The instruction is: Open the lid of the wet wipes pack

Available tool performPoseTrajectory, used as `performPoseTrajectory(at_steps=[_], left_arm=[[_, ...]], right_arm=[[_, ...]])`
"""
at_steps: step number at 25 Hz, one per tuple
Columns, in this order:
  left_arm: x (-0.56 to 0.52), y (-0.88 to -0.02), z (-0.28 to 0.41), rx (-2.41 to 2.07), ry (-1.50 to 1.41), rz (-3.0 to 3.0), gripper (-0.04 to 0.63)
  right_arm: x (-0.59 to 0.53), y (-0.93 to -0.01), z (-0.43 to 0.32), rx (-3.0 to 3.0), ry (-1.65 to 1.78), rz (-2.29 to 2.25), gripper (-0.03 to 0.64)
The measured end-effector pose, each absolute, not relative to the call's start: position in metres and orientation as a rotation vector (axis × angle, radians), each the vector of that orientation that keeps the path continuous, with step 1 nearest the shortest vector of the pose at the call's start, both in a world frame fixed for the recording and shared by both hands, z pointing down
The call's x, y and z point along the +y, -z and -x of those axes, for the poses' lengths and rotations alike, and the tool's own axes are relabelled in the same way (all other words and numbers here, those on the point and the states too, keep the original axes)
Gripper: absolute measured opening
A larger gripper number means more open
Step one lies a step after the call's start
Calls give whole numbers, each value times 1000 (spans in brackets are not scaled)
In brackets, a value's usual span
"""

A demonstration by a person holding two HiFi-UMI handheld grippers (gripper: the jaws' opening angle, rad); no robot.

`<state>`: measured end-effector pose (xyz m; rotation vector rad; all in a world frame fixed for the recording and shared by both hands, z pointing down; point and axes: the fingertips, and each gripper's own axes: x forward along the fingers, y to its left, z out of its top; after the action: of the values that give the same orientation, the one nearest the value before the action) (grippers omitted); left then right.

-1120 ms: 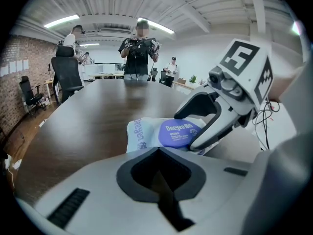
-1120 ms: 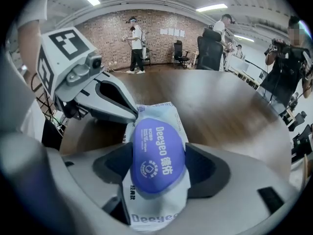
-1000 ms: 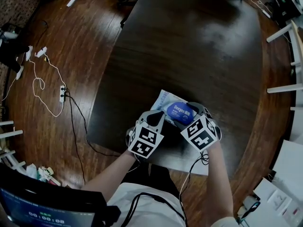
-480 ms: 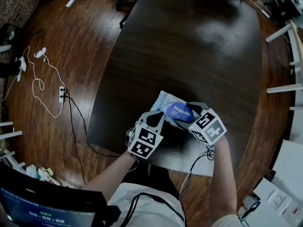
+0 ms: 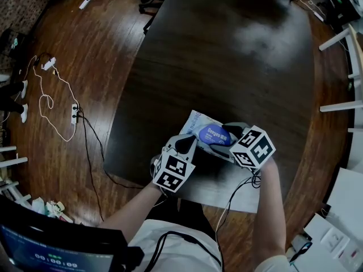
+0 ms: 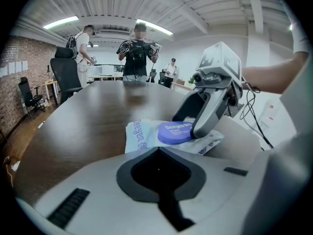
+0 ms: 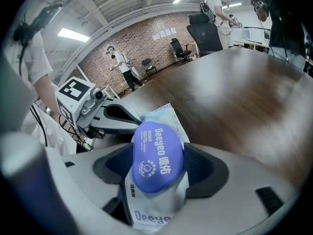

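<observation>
At the near edge of the dark table (image 5: pixel 227 67), the right gripper (image 7: pixel 157 173) clamps the wet wipes pack (image 7: pixel 146 214) on either side of its blue lid (image 7: pixel 157 151), apparently not yet lifted, while the left gripper (image 6: pixel 157 151), jaws pressed together, points at the pack's edge.
</observation>
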<state>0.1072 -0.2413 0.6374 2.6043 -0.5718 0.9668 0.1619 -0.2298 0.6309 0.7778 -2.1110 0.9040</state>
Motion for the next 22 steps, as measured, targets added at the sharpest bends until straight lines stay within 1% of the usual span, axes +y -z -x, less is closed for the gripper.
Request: performPoseTrajectory(at_steps=[12, 22], left_arm=[[-242, -639, -108, -571, -971, -2596, 2], [-242, -639, -105, -568, -977, -2594, 2]], right_arm=[[-233, -624, -165, -2164, -1044, -733, 330], [-245, -599, -173, -2206, -973, -840, 321]])
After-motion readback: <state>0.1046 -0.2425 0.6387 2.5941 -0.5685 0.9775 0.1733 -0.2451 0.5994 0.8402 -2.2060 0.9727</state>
